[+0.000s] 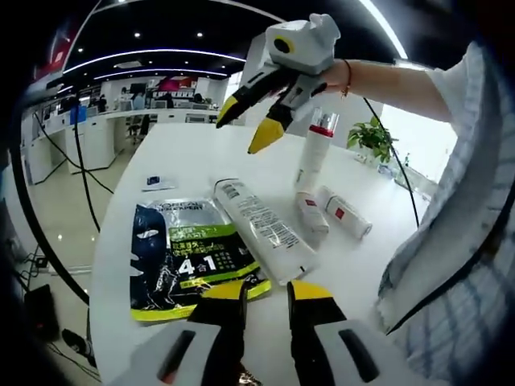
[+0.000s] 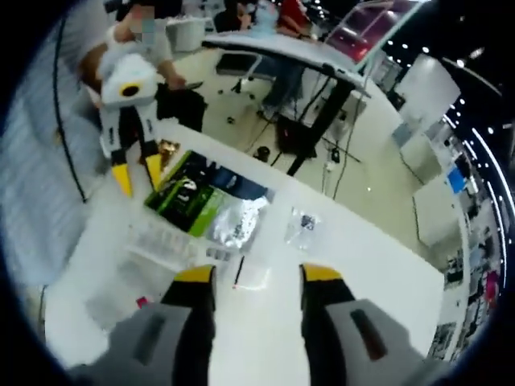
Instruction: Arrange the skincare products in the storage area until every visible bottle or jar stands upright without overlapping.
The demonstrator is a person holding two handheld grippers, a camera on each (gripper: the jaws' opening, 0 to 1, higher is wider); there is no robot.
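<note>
Just ahead of the spread left hand-held gripper [image 1: 265, 291] lies a white tube [image 1: 261, 229], untouched.

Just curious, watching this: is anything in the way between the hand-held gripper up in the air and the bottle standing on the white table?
Nothing visible. In the left gripper view the right hand-held gripper hangs open beside the upright bottle, with bare air between them. The lying tube and small bottles rest lower on the table.

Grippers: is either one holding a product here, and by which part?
Nothing is held. The left gripper and right gripper both show open, empty jaws above the table.
</note>
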